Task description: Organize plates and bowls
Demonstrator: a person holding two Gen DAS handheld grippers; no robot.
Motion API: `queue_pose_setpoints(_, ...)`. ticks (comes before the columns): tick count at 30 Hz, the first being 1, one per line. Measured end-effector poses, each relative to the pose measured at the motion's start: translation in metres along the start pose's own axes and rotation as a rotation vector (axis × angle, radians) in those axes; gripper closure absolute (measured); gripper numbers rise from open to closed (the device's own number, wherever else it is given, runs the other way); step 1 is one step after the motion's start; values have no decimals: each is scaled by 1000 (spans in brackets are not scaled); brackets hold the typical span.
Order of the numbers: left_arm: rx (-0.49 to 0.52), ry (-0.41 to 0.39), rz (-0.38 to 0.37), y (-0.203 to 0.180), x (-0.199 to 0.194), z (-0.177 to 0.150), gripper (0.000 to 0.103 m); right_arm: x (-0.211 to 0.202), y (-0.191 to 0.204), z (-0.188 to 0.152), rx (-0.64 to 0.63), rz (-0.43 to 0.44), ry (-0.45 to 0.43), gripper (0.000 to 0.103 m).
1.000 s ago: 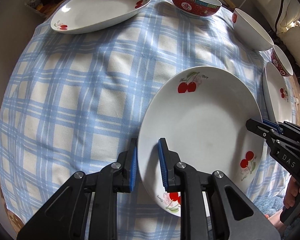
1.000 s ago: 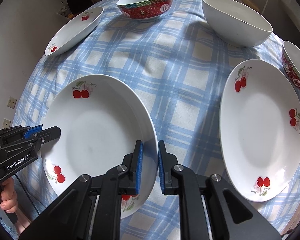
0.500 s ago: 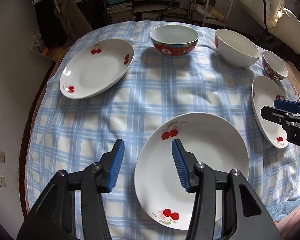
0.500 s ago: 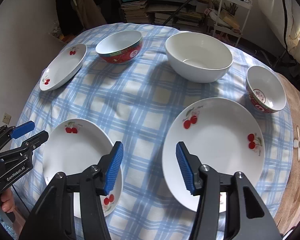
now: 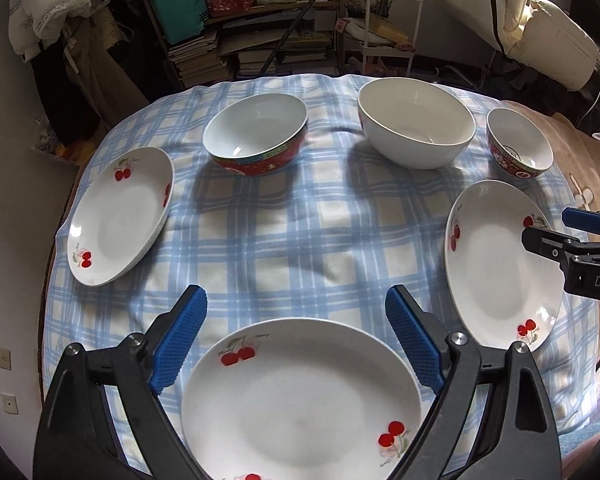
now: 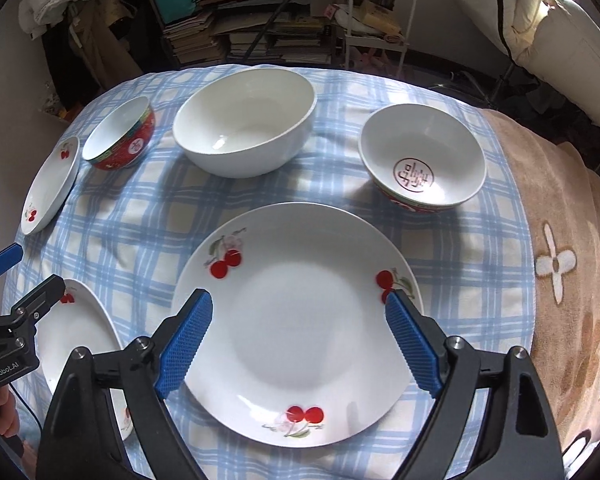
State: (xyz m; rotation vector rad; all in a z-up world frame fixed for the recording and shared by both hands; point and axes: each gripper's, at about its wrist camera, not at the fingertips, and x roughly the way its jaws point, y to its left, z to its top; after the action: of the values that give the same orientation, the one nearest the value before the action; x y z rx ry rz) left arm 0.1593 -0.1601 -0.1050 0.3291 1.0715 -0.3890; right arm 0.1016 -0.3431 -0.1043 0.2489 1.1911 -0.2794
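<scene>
Three cherry-patterned plates and three bowls sit on a blue-checked tablecloth (image 5: 300,240), none stacked and none touching. The near plate (image 5: 300,404) lies at the close edge of the table, below the left gripper (image 5: 296,338), whose blue pads (image 5: 178,340) stand wide and are opening further, with nothing pressed between them; they look to be raised above the plate's rim, though the fisheye view makes the height hard to judge. The right plate (image 6: 296,324) lies below the right gripper (image 6: 300,340), whose jaws are likewise wide and opening, with no grip on the rim. The left plate (image 5: 120,216) rests well apart at the far left edge of the cloth. Along the back of the table stands a red-sided bowl (image 5: 256,134), then a large white bowl (image 5: 416,122) beside it, then a small red bowl (image 6: 422,158) with a red emblem on its inner bottom, just behind the right plate. To the right of the checked cloth the surface is covered by a tan blanket (image 6: 560,260) with white flower shapes. Behind the table are shelves of books (image 5: 204,56) and a white wire rack (image 5: 392,20). A hand (image 6: 4,412) grips the handle of the left gripper at the edge of the right wrist view.
</scene>
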Motion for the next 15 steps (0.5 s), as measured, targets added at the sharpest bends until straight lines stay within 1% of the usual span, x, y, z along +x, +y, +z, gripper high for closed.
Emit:
queue_pose_setpoints(3,-19,22,-39,-13,8,7,13,4,-20,1,29,-21,22,10)
queue_pose_setpoints(7,-12,36,-50,-34,19,13,13,7,-41,-2,63,-40,26,11)
queue_pose_setpoints(10,11,52,-57,-48,28,15,13,13,-56,-4,102,-36,43,11)
queue_pose_setpoints(13,21,83,-93,-59,38,17,13,21,-65,-7,129,-23,63,16)
queue_pose_setpoints(15,20,101,-95,-65,46,18,13,27,-70,-9,142,-12,86,17)
